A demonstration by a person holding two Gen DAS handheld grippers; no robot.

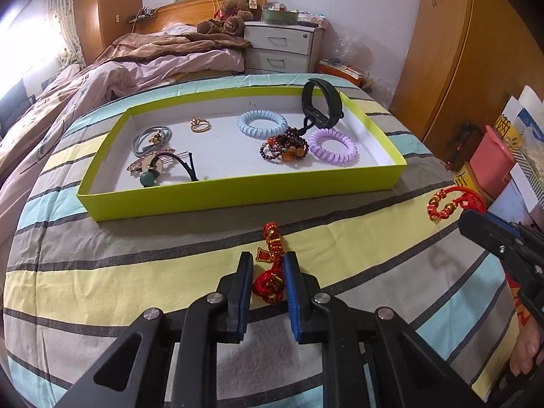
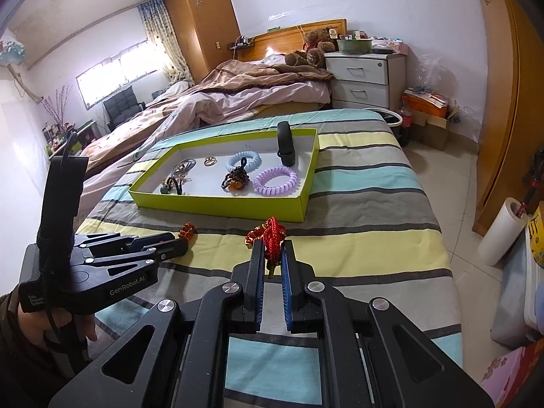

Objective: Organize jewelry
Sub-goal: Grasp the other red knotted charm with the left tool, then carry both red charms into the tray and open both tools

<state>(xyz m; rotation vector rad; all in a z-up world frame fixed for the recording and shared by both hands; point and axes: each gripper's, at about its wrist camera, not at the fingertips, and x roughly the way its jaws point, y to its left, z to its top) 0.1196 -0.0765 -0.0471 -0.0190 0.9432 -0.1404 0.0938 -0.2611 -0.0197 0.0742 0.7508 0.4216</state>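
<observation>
Two red cords (image 1: 270, 282) (image 2: 273, 234) clamped, tray (image 1: 238, 193) rim near.

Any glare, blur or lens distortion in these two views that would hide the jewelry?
Left wrist view: strong fisheye bending of the striped cover, window blown out at left, yet the tray contents and the red charm stay sharp. Right wrist view: same curvature, dark corner vignetting, bright window far off; the red bracelet reads clearly.
</observation>
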